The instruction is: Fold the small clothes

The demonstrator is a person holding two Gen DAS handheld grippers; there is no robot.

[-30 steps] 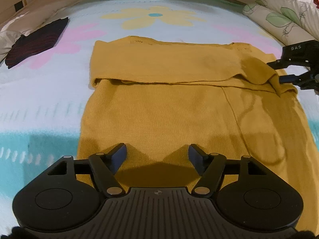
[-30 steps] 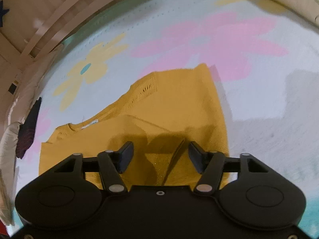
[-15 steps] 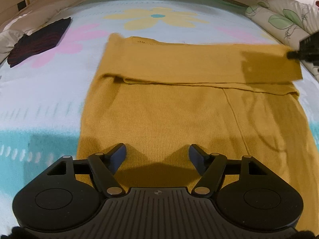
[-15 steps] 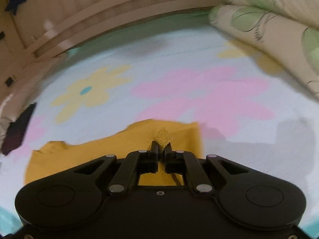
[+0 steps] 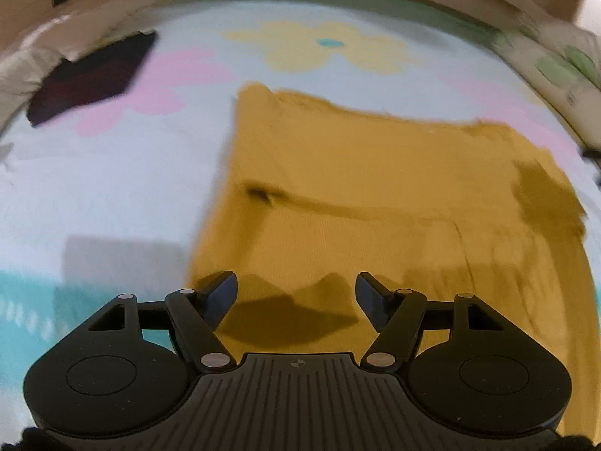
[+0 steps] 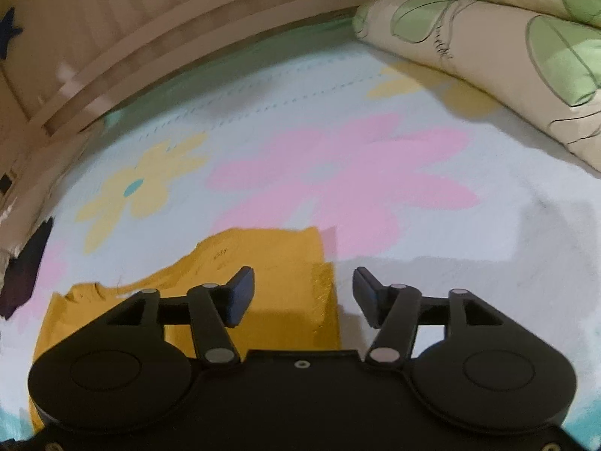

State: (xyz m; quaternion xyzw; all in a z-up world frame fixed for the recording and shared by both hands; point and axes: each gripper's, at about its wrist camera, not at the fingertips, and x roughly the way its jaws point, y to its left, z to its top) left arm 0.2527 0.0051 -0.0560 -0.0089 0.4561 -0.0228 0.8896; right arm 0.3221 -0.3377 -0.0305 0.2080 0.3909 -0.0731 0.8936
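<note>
Because the left wrist view is smeared by motion blur, the weave and edges of the mustard-yellow garment (image 5: 375, 195) are hard to make out, and its lower right part runs out of the frame. In the right wrist view the gripper body covers most of it, leaving only a corner in the lower left. There is one yellow garment, lying flat on the flowered bedsheet (image 6: 469, 263) with a folded band across its upper part, and one dark folded garment (image 5: 94, 75) at the upper left, well apart. One leaf-patterned pillow (image 6: 488, 56) fills the upper right of the right wrist view.

The left gripper (image 5: 296, 295) hangs over the garment's near part, jaws apart, nothing between them. The right gripper (image 6: 303, 297) has jaws opening, with no cloth pinched; the garment's corner lies below them. Half a second ago those jaws were clamped on a raised pinch of yellow fabric; that fabric now lies flat.
</note>
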